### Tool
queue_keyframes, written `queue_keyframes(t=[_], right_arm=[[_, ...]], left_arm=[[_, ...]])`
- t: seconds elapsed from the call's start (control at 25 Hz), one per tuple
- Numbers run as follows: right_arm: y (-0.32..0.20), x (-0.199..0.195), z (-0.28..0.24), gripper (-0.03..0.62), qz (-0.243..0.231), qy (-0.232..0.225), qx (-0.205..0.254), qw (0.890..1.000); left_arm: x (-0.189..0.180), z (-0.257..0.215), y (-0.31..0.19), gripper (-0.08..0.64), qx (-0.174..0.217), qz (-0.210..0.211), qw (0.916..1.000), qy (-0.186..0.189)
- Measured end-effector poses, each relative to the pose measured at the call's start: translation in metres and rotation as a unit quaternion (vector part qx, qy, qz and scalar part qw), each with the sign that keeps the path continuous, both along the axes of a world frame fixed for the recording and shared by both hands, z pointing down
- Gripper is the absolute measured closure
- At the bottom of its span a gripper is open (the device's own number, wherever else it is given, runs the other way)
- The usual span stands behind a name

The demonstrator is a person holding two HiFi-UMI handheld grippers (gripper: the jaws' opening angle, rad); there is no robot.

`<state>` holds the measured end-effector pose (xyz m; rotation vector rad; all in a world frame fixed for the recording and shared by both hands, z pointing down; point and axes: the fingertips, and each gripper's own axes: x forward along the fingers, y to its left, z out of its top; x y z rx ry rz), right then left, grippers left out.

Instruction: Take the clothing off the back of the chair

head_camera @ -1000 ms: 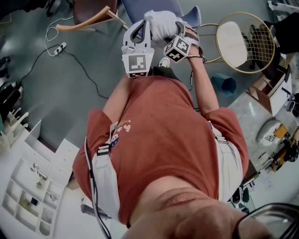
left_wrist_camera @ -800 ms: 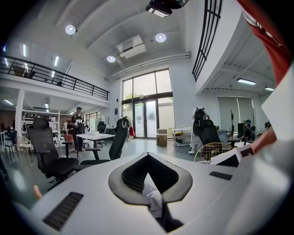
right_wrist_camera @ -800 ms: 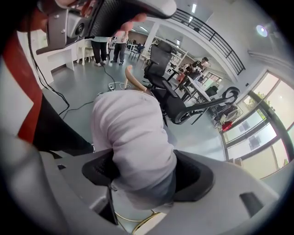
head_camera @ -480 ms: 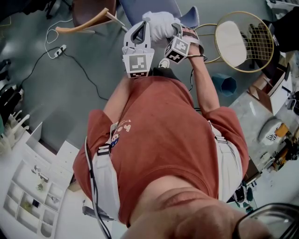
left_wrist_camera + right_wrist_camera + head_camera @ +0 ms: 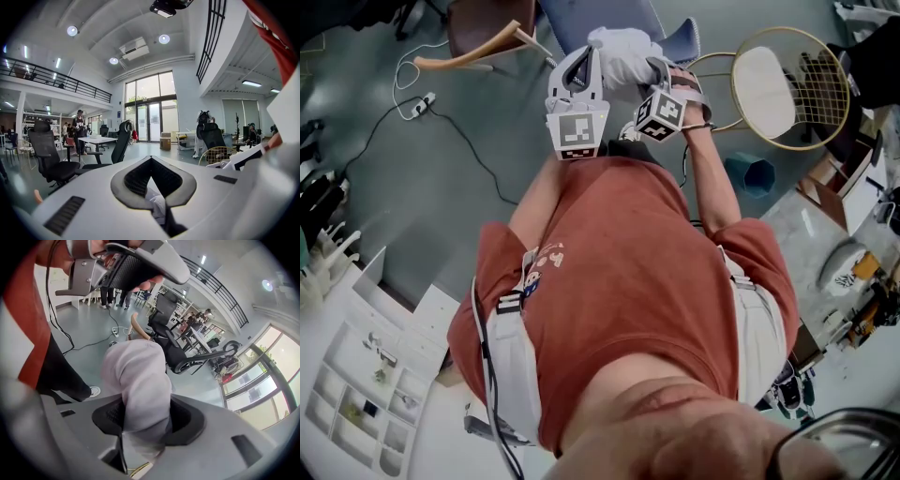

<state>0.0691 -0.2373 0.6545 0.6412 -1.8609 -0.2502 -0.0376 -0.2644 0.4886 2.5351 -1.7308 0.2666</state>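
A bunched white garment (image 5: 623, 49) hangs between my two grippers, held up in front of the person's red shirt. My left gripper (image 5: 577, 70) is shut on a fold of the white cloth (image 5: 157, 202); its jaws (image 5: 151, 161) meet above it. My right gripper (image 5: 667, 80) has just been closing its jaws, and its pads now press on a thick roll of the pale garment (image 5: 140, 380), which fills the gap of the right gripper (image 5: 147, 420). A blue-grey chair (image 5: 600, 14) stands just beyond the garment, mostly hidden by it.
A wooden chair (image 5: 473, 52) stands at the upper left, with a power strip and cable (image 5: 417, 98) on the grey floor. A gold wire chair (image 5: 787, 84) and a teal bin (image 5: 755, 169) are to the right. A white compartment tray (image 5: 366, 394) lies at the lower left.
The right gripper has rolled a little and its marker cube has dropped slightly toward the person. The left gripper and the garment stay where they were.
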Motion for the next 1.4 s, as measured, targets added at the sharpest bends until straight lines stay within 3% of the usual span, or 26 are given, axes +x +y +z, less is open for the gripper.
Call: queue_keyframes(t=[0.48,0.84,1.12,1.4], right_arm=[[0.009,-0.001,-0.016,0.416,-0.002,-0.026,0.040,0.999],[0.015,0.000,-0.026,0.496,0.035,-0.089,0.036,0.995],[0.017,0.004,-0.039,0.534,0.094,-0.174,0.026,0.980],[0.015,0.010,-0.061,0.537,0.145,-0.256,0.024,0.955]], left_arm=[[-0.001,-0.003,-0.006,0.546,0.002,0.002,1.0000,-0.002],[0.005,-0.004,-0.010,0.546,0.007,0.008,0.9999,0.000],[0.008,-0.008,-0.009,0.546,0.010,0.008,0.9999,0.000],[0.012,-0.015,-0.007,0.546,0.018,0.008,0.9998,0.001]])
